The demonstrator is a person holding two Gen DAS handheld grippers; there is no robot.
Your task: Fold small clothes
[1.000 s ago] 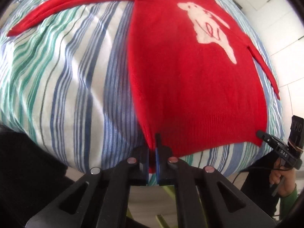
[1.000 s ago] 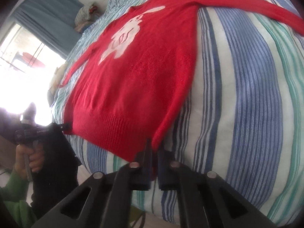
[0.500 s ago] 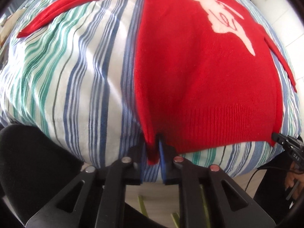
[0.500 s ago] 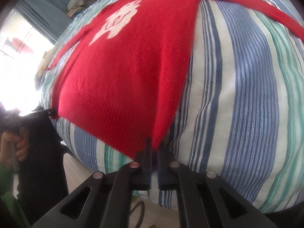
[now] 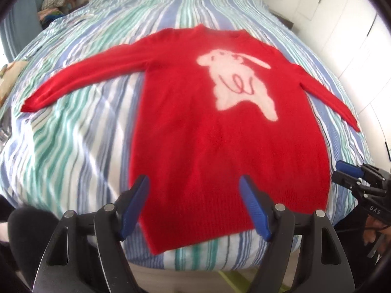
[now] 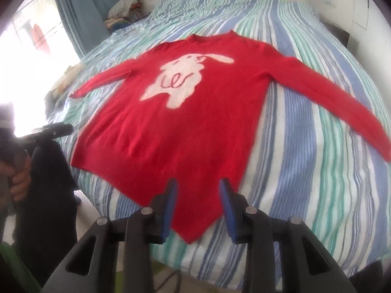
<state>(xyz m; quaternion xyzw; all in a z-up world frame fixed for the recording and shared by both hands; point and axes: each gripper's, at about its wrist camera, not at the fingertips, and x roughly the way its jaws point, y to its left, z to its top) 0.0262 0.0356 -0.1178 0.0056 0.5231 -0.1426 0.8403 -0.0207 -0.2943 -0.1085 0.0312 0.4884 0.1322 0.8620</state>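
A red sweater [image 5: 220, 146] with a white animal motif [image 5: 239, 80] lies face up on the striped bed [image 5: 73, 134], both sleeves spread out. My left gripper [image 5: 194, 190] hovers over the hem's left corner; its jaws are opening and hold nothing. In the right wrist view the same sweater [image 6: 183, 134] lies flat, and my right gripper [image 6: 198, 190] stands above the hem's right corner. Its jaws are opening too, and the pads are clear of the cloth. Each gripper shows in the other's view: the right gripper [image 5: 347, 173] and the left gripper [image 6: 53, 129], held by a hand [image 6: 17, 183].
The bed's near edge runs just under both grippers. A pile of clothes [image 6: 124, 7] sits at the far left corner beside a blue curtain [image 6: 80, 7]. White cupboards [image 5: 354, 36] line the right side. The person's dark trousers [image 6: 44, 195] stand at the bed's foot.
Both grippers were shut on the sweater's hem corners; they have let go, opened and lifted back. The sweater now lies flat, wholly in view.
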